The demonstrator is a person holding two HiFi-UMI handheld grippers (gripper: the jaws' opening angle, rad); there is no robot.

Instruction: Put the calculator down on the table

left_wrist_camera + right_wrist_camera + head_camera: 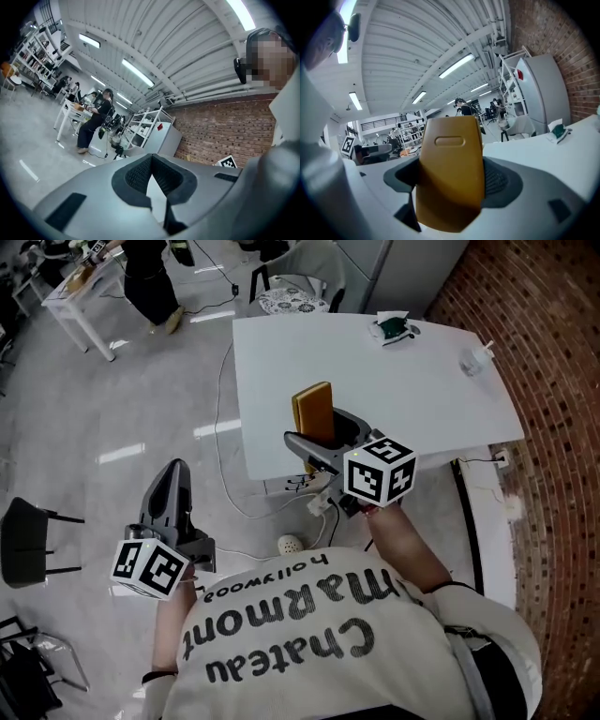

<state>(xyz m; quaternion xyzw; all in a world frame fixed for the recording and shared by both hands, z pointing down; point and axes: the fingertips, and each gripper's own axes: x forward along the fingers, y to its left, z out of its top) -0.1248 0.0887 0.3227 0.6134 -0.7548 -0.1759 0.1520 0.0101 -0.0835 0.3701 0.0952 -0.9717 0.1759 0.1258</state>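
The calculator (313,412) is a flat mustard-yellow slab, and my right gripper (319,439) is shut on it, holding it upright over the near edge of the white table (375,381). In the right gripper view its yellow back (450,173) with an oval recess fills the space between the jaws. My left gripper (172,486) hangs over the floor to the left of the table, shut with nothing in it. In the left gripper view its jaws (152,180) meet.
At the table's far edge lie a green-and-white item (394,329) and a small white object (473,360). A brick wall (553,352) runs along the right. Cables and a power strip (319,502) lie on the floor under the near edge. A black chair (28,540) stands left.
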